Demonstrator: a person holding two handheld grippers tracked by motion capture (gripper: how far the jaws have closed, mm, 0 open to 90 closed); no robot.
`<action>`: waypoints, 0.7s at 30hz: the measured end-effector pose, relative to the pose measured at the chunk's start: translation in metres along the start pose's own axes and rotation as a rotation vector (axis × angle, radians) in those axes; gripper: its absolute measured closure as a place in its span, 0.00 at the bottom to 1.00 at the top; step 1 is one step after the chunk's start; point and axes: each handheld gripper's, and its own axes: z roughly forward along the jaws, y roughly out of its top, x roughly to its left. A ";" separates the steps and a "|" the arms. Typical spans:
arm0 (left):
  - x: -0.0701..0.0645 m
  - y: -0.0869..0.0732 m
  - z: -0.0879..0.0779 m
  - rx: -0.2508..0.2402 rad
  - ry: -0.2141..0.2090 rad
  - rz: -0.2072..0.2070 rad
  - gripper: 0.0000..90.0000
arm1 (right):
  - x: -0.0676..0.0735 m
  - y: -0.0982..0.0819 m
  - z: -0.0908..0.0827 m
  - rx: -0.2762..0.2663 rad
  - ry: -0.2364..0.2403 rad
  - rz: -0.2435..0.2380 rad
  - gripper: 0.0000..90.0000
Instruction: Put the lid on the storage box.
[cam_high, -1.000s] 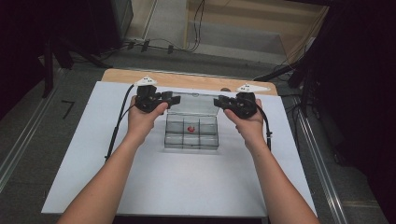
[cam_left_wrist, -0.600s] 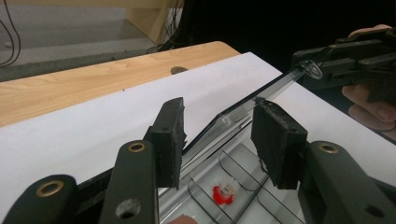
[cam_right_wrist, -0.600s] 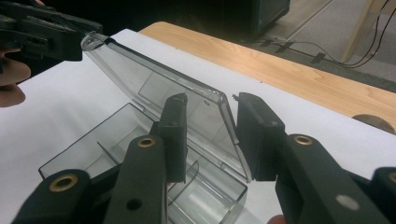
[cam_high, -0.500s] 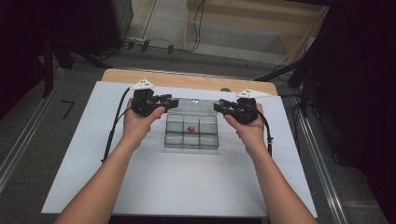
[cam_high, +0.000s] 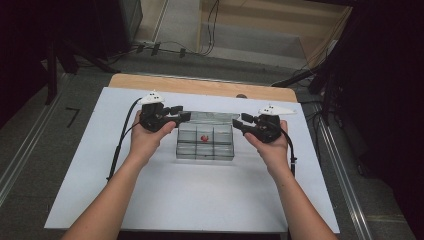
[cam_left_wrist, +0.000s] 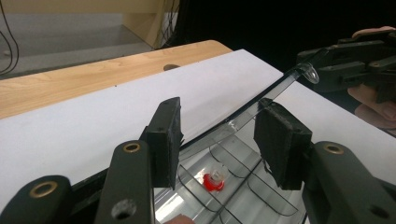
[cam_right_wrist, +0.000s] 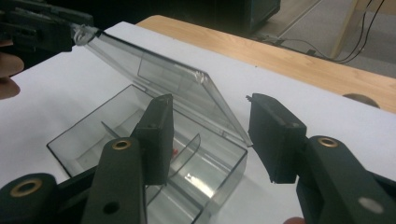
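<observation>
Clear box on the white worktop, lid raised, a tool at each end.

The clear plastic box (cam_high: 205, 142) sat mid-worktop (cam_high: 200, 200), divided into small compartments, with a little red piece (cam_high: 204, 138) lying in a middle compartment of the far row. Its lid (cam_right_wrist: 173, 88) stood tilted up and back from the far side. The left tool (cam_high: 176, 116) was at the lid's left end; in the left gripper view its pads (cam_left_wrist: 166, 135) stood apart with the lid's edge passing between them, and whether either pad touched the plastic could not be told. The right tool (cam_high: 242, 122) was at the lid's right end, its jaws just having been opening; in the right gripper view they stood apart, the lid's corner between them but clear of both pads (cam_right_wrist: 275, 135).
</observation>
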 end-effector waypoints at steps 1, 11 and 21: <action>0.000 -0.001 -0.001 0.001 0.000 0.000 0.57 | 0.000 -0.002 -0.001 0.000 0.001 -0.001 0.54; -0.003 -0.009 -0.006 -0.011 0.010 0.004 0.57 | -0.002 -0.022 -0.005 0.022 0.013 0.036 0.67; -0.010 -0.016 -0.010 -0.010 0.033 0.037 0.55 | 0.001 -0.024 -0.003 0.034 0.102 0.063 0.97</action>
